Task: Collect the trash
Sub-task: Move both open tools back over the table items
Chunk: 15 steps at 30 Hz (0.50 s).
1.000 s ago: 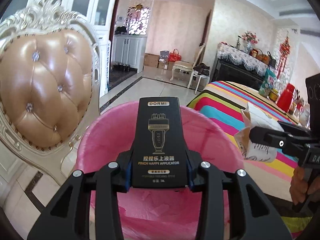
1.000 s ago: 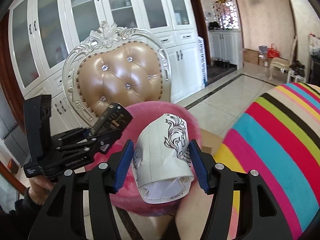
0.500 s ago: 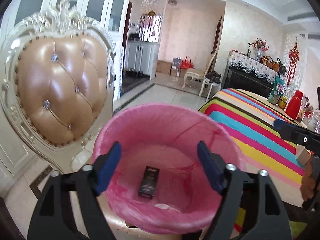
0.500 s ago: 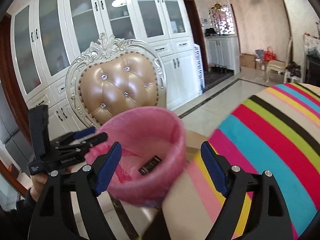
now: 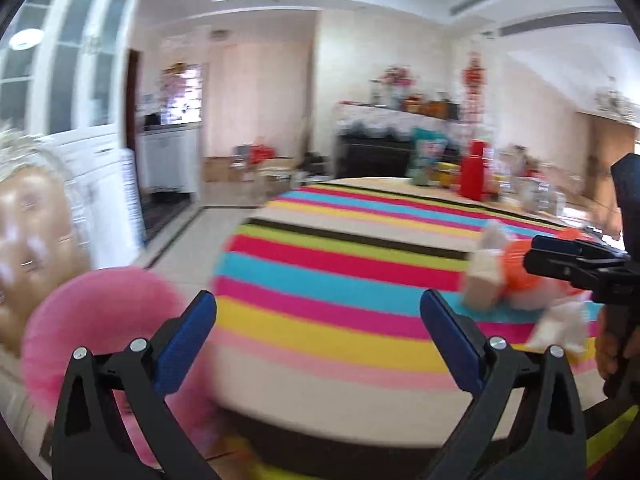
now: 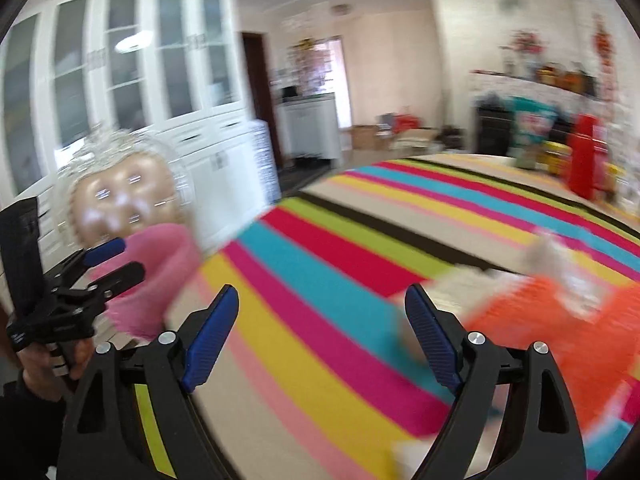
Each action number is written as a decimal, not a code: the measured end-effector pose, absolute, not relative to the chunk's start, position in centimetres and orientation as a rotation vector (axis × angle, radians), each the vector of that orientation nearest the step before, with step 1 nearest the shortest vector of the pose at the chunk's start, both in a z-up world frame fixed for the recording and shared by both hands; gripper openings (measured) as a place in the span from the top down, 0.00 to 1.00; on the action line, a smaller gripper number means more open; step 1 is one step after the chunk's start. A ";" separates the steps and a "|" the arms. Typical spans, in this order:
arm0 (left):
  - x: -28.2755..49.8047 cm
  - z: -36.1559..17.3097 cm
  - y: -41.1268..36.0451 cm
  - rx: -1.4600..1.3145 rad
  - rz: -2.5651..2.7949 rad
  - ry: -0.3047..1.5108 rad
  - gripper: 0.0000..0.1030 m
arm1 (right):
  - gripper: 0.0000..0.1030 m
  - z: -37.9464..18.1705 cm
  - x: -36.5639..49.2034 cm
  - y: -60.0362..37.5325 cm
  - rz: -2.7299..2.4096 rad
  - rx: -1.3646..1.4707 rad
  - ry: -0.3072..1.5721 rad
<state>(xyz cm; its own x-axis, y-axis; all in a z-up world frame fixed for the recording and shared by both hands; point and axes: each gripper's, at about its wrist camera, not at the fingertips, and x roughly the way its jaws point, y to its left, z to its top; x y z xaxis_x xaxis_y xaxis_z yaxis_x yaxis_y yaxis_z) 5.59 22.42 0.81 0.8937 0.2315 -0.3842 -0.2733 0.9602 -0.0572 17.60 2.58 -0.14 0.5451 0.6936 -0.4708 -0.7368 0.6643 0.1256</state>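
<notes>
Both views are motion-blurred. My left gripper is open and empty over the striped tablecloth's near edge, with the pink-lined trash bin at its lower left. My right gripper is open and empty above the striped tablecloth. The bin lies to its left. An orange wrapper and pale crumpled paper lie on the cloth to its right. In the left wrist view the orange wrapper, a small beige box and white paper sit beside the right gripper's fingers.
A tufted tan chair stands behind the bin. White cabinets line the left wall. A red thermos and jars stand at the table's far side. The left gripper's fingers show beside the bin in the right wrist view.
Both grippers opened over the bin, dropping the black box and the paper cup. Both have since swung right from the bin toward the striped table.
</notes>
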 end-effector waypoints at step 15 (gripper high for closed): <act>19.2 0.1 2.5 -0.110 -0.216 0.427 0.05 | 0.18 -3.8 20.9 -21.8 0.078 0.044 0.547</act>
